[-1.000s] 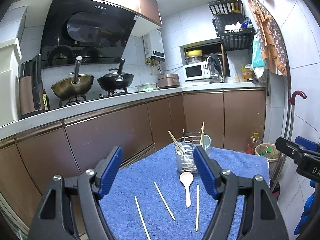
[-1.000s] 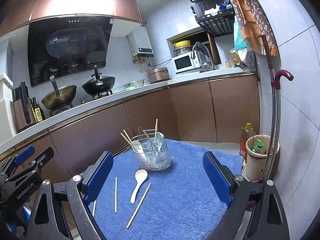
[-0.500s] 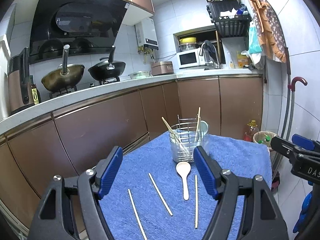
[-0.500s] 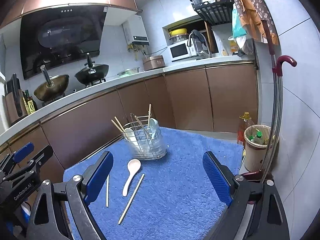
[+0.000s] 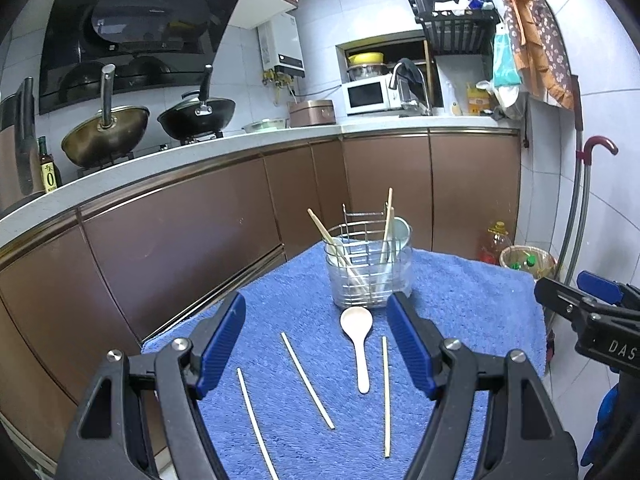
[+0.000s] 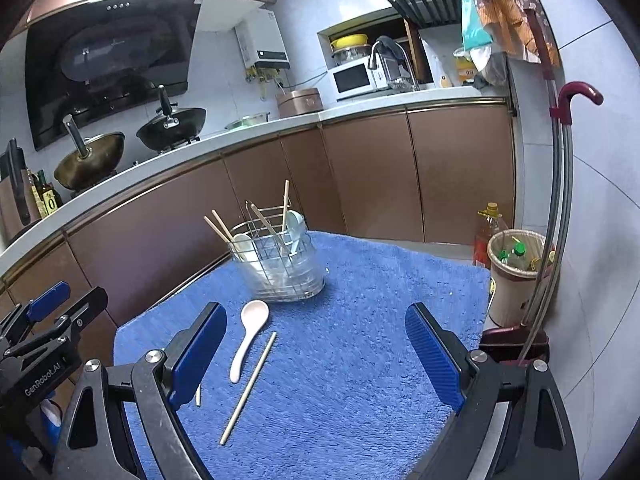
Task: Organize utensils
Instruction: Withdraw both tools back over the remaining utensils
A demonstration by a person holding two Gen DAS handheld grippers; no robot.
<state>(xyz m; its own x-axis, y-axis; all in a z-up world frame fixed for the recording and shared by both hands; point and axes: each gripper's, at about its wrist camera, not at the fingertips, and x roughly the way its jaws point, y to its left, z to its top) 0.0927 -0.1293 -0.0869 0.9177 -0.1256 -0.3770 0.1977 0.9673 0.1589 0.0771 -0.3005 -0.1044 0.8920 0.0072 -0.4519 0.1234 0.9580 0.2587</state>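
A clear utensil holder (image 5: pixel 370 270) with a wire rack stands at the far side of a blue towel (image 5: pixel 472 308); it holds chopsticks and spoons. It also shows in the right wrist view (image 6: pixel 280 268). In front of it lie a white spoon (image 5: pixel 359 344) and three loose chopsticks (image 5: pixel 307 380). The right wrist view shows the spoon (image 6: pixel 248 336) and a chopstick (image 6: pixel 249 387) beside it. My left gripper (image 5: pixel 320 348) is open and empty above the loose utensils. My right gripper (image 6: pixel 316 356) is open and empty over the towel.
Brown kitchen cabinets (image 5: pixel 200 240) run behind the towel, with woks on the counter. A bin (image 6: pixel 516 268) with bottles and an oil bottle (image 6: pixel 486 232) stand on the floor at the right, beside a metal cane (image 6: pixel 556 208).
Both grippers have moved forward and down toward the towel, so the holder and loose utensils look nearer. Both stay open. The utensils have not moved.
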